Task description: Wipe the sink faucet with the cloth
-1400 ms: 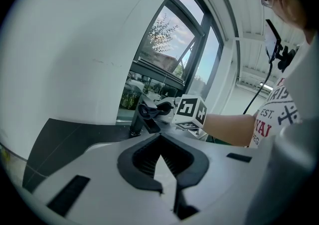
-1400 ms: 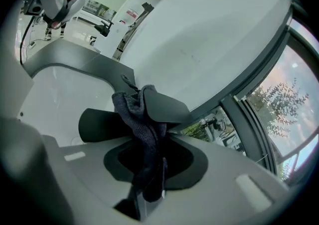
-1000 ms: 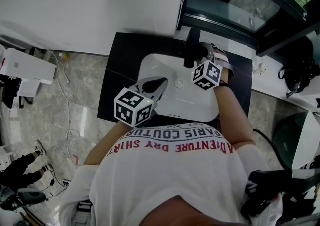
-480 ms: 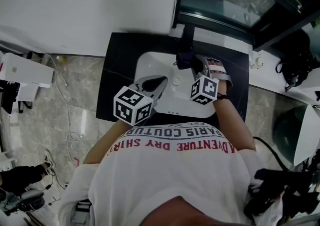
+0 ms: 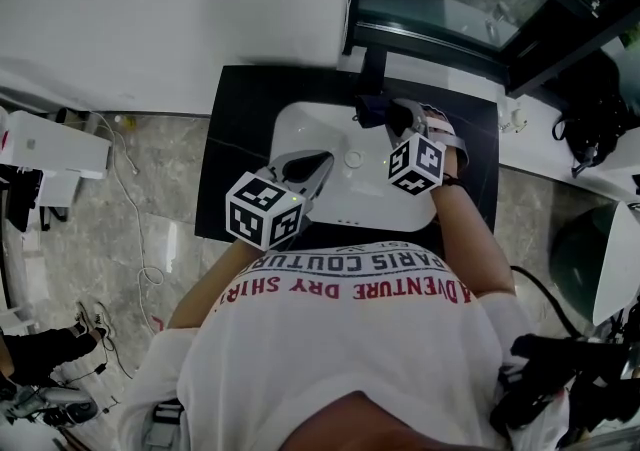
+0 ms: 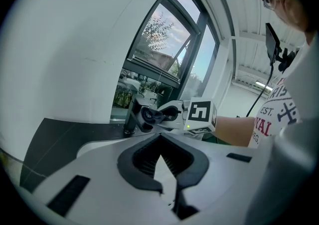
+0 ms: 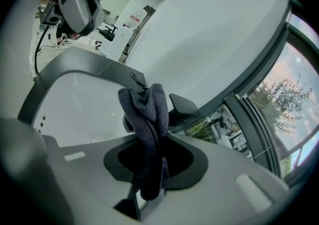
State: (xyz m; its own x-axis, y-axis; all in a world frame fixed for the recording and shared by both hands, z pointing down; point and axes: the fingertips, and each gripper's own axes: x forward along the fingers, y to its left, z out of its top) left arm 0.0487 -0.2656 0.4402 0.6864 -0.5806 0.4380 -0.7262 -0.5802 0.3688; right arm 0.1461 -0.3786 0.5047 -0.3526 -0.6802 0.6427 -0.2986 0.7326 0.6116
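My right gripper (image 7: 149,191) is clamped on the dark blue-grey terry cloth (image 7: 145,114). The cloth bunches up out of the jaws right by the black angular sink faucet (image 7: 183,104), at the back edge of the white rectangular basin (image 5: 290,129). I cannot tell whether cloth and faucet actually touch. My left gripper (image 5: 322,161) hangs over the basin's front left corner with its jaws together and nothing between them, well apart from the faucet. The basin sits in a black countertop (image 5: 240,139).
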